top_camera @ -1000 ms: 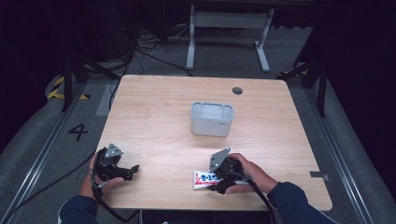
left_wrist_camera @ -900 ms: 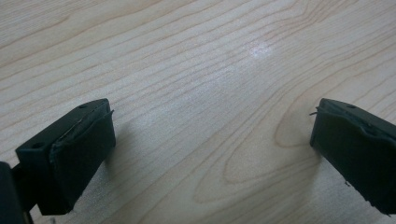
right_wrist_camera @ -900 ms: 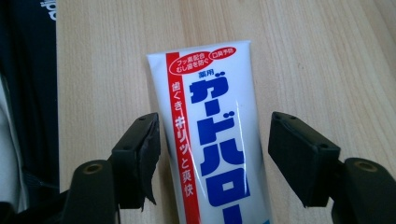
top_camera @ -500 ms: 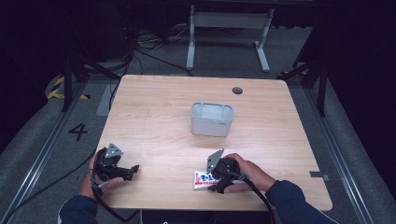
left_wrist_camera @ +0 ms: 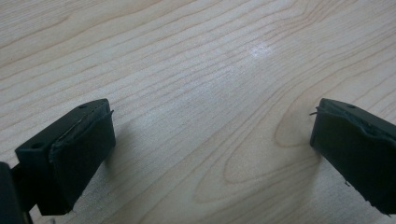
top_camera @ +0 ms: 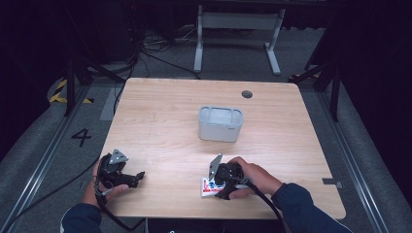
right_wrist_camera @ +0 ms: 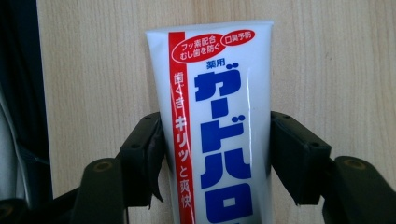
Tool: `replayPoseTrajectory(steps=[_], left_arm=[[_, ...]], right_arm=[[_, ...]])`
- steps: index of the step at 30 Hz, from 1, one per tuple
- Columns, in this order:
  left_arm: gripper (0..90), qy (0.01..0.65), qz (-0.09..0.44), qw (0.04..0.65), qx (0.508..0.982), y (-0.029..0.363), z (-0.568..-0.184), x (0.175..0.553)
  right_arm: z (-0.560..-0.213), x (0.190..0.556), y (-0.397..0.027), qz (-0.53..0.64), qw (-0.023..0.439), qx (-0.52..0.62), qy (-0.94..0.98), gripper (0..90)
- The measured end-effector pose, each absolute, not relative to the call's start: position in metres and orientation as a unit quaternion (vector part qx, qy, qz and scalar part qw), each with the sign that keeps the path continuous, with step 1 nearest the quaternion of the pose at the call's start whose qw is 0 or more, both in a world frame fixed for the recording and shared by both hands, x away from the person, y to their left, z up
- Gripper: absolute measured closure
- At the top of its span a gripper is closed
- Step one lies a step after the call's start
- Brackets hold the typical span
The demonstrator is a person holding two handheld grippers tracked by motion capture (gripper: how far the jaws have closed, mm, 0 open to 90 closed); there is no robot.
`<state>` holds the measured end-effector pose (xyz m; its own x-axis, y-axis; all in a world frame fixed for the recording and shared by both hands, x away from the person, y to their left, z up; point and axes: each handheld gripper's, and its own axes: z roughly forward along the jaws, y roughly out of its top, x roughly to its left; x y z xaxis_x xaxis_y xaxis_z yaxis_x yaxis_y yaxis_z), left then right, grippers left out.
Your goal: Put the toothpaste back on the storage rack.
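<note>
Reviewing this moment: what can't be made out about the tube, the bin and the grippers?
- Toothpaste tube: its cap end is cut off by the bottom edge of the right gripper view; in the high view the right gripper covers most of it.
- Grey bin: contents too small to tell, high view.
- Left gripper: body out of frame.

Your right gripper [top_camera: 217, 187], low and right of centre in the high view: its jaws have just been closing, and in the right gripper view both pads [right_wrist_camera: 152, 154] now touch the sides of the white toothpaste tube [right_wrist_camera: 217, 121] between them. Your right hand [top_camera: 245, 175] has shifted slightly on the tube near the table's bottom edge.
</note>
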<state>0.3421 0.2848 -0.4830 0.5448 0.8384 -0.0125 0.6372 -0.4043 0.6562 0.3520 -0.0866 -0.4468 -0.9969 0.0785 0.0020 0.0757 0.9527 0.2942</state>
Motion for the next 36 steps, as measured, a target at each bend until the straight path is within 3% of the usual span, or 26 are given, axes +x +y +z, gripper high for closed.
replayPoseTrajectory(steps=[11,23,36], left_arm=[[0.4,0.449,0.162,0.311,0.822,0.285,-0.483,0.342],[0.5,0.449,0.162,0.311,0.822,0.285,-0.483,0.342],[0.5,0.449,0.162,0.311,0.822,0.285,-0.483,0.342]], right_arm=[[-0.445,0.353,-0.085,0.142,0.003,0.036,0.989,45.2],[-0.443,0.352,-0.098,0.192,0.008,0.058,0.98,56.2],[-0.429,0.358,-0.128,0.271,0.011,0.089,0.958,60.6]])
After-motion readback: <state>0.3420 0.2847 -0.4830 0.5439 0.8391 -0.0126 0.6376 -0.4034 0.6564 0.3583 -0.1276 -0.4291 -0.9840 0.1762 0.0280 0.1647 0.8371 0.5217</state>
